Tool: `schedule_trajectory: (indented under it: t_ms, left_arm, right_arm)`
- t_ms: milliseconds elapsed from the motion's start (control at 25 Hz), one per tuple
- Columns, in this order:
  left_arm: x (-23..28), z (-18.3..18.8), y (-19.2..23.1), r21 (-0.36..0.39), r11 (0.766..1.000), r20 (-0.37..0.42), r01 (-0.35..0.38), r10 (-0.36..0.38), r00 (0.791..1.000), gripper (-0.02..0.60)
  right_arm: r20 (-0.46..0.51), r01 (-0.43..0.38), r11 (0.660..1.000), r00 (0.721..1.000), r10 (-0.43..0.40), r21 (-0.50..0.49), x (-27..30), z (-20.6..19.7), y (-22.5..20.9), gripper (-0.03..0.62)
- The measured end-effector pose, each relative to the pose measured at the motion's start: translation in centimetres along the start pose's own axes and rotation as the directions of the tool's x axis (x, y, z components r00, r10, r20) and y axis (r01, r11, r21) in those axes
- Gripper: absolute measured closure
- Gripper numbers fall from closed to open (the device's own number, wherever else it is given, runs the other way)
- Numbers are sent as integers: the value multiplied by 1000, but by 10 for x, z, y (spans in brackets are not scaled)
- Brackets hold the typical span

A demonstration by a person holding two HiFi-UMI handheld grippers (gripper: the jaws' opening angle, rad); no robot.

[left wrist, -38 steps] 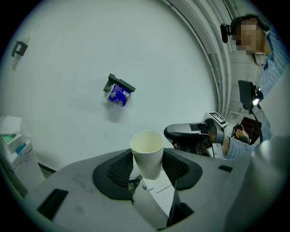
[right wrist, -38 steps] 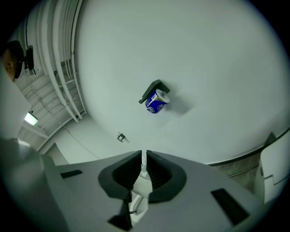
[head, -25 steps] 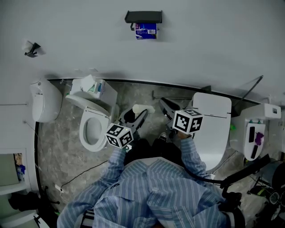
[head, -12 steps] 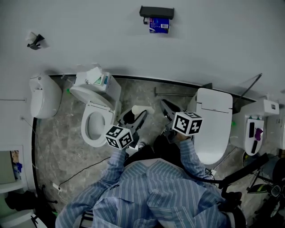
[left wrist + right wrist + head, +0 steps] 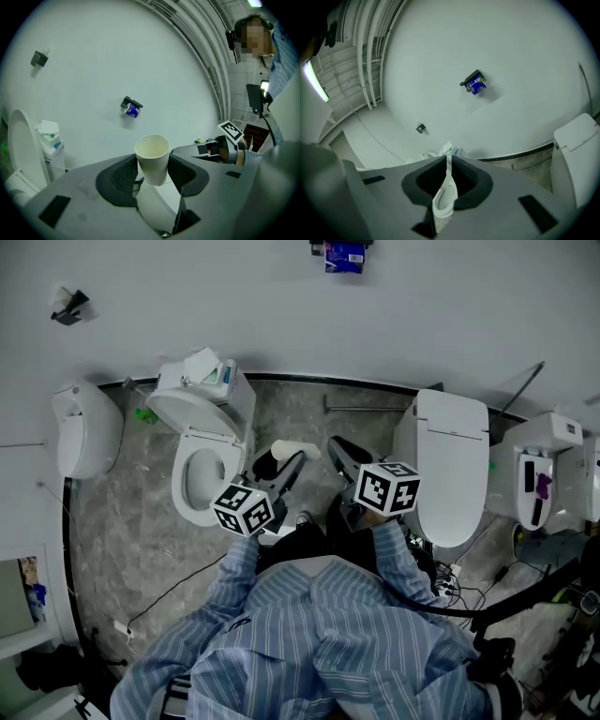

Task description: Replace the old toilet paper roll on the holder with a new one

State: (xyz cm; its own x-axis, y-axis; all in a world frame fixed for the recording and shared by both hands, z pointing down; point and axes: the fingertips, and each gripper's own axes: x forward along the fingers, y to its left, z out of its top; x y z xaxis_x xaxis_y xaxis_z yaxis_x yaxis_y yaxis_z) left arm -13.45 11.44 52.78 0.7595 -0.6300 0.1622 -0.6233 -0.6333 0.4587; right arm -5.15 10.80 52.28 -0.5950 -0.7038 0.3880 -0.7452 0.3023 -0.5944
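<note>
My left gripper [image 5: 281, 461] [image 5: 153, 169] is shut on a pale cardboard tube [image 5: 300, 448] [image 5: 152, 151], which stands up between the pads with its open end showing. My right gripper [image 5: 343, 457] [image 5: 448, 169] is shut with nothing in it; only a thin slit shows between its pads. High on the white wall ahead hangs a black holder with a blue-wrapped roll [image 5: 344, 251] [image 5: 131, 108] [image 5: 474, 84], well beyond both grippers. Both are held out in front of the person's striped sleeves [image 5: 234, 568].
Below the left gripper stands a toilet with its lid up [image 5: 201, 465], a tissue pack [image 5: 212, 371] on its tank. A closed toilet [image 5: 452, 465] is at the right, another fixture [image 5: 538, 474] beyond it. A white unit [image 5: 84, 432] and a wall hook [image 5: 71, 304] are left. Cables [image 5: 169, 592] cross the floor.
The wall holder has slid to the top edge of the head view and the toilets have shifted as both grippers travelled across the room. Left grip on the tube unchanged.
</note>
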Motion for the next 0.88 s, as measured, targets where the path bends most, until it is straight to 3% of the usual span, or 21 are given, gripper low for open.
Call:
schedule_trajectory:
  t_ms: [280, 880]
  left_arm:
    - [-25, -11, -2, 13, 1000, 3, 23, -23, 1000, 383]
    - [-34, 3, -4, 31, 999, 47, 39, -40, 998, 383]
  right_arm:
    - [1, 27, 1000, 1000, -27, -3, -10, -26, 10, 557]
    - [10, 39, 998, 999, -39, -51, -7, -18, 17, 557]
